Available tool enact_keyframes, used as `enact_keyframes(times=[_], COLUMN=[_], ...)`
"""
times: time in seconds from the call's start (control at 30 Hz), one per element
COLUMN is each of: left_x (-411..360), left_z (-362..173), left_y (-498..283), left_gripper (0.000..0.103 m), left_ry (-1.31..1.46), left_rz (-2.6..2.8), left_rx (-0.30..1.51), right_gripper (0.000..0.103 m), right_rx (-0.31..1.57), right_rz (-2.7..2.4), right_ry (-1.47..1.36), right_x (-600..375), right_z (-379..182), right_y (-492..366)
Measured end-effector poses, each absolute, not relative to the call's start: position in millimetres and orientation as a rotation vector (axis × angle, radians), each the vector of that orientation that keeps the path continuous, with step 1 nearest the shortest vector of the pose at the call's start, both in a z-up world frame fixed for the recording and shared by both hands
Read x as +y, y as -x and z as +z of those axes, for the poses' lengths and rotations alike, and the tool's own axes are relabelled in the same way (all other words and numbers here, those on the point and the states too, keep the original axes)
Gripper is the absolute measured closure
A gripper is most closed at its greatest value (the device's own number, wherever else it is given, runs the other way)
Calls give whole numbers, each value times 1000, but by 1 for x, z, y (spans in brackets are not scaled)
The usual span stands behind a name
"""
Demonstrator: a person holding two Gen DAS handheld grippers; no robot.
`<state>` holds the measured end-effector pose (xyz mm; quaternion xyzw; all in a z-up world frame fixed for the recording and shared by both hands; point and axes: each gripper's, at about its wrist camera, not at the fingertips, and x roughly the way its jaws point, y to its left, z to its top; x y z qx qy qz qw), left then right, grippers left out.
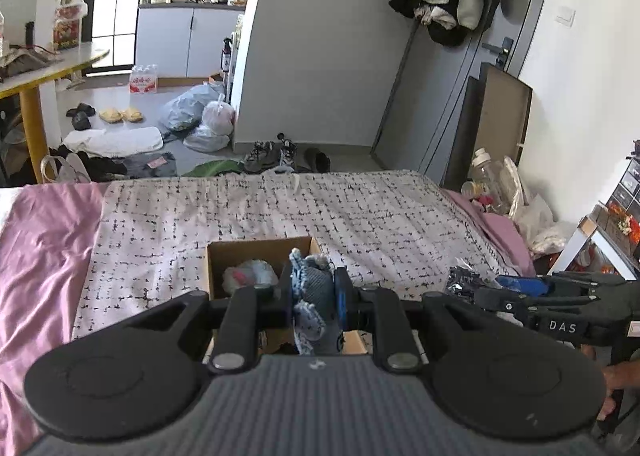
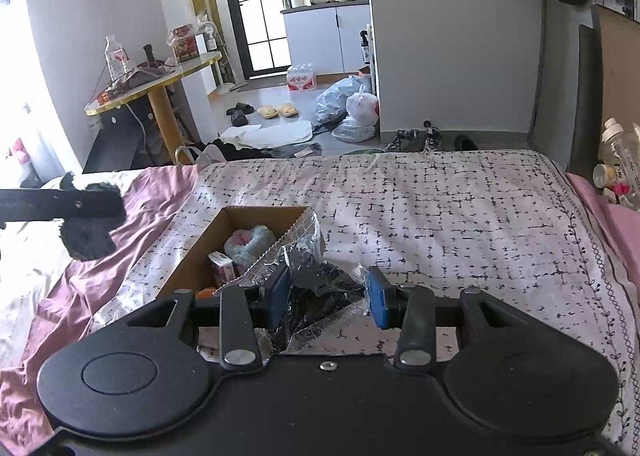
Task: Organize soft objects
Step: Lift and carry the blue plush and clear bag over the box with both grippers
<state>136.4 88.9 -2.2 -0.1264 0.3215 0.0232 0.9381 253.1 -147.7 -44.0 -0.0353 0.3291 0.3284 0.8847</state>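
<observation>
The left gripper is clamping a blue-grey knitted cloth, bunched and dangling above the cardboard box sitting on the patterned bed. Inside the box, a fluffy pink-and-blue bundle is lying. The right wrist view is showing what the left cannot: the right gripper is standing wide around a crinkly clear bag of something dark, seemingly not pinching it, right at the box's near corner. A small carton is also peeking inside. The bag is crowding the box's right wall, and a black furry thing is hanging at left.
</observation>
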Motion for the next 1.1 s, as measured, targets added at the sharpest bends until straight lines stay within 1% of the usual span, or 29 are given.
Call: enact_keyframes(times=[0.67, 0.77, 0.9, 1.0, 1.1], left_x=[116, 122, 134, 133, 138], left_z=[-62, -71, -83, -89, -95], left_y=[-196, -202, -209, -214, -216], left_gripper=[85, 85, 85, 85, 85], left_ry=[229, 256, 383, 346, 380], left_rz=[-72, -80, -70, -38, -34], left_rx=[720, 716, 724, 720, 716], right_gripper=[62, 62, 62, 62, 62], right_rx=[720, 731, 754, 767, 773], right_rz=[744, 745, 749, 754, 752], right_ry=[56, 74, 80, 86, 111], right_x=[-67, -56, -44, -35, -27], right_z=[-74, -80, -88, -93, -97], right_y=[-253, -254, -258, -261, -260])
